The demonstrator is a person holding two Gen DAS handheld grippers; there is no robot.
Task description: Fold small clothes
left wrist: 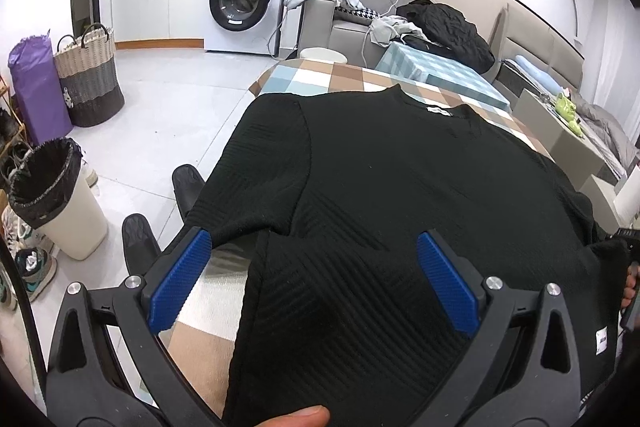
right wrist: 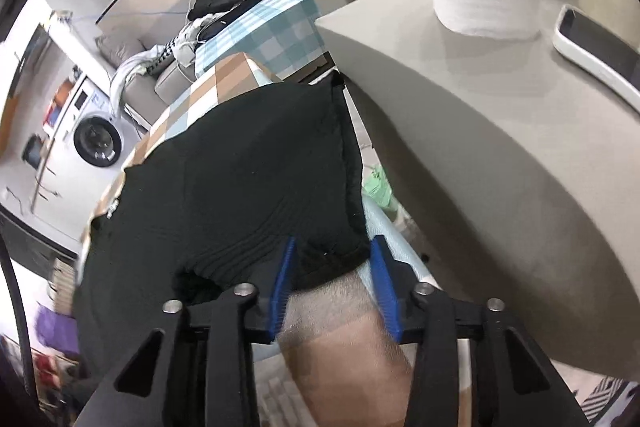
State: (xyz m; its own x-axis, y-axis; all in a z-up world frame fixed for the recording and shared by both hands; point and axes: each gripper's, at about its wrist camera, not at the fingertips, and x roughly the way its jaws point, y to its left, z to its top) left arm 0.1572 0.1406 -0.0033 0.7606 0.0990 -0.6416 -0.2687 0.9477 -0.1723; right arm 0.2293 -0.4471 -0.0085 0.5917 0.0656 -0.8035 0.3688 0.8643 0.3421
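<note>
Black top lies flat; my left gripper spread wide, right gripper parted at its 6 o'clock hem, should pinch evenly.

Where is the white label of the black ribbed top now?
In the left wrist view, the white label sits inside the neckline of the black ribbed top, at the far end, above the checked tablecloth.

Even, bright indoor light fills the room, with soft shadows. The black top swallows detail. Both fisheye views bend hard at the dark rims. The right wrist view smears toward the washer; the left stays sharp.
</note>
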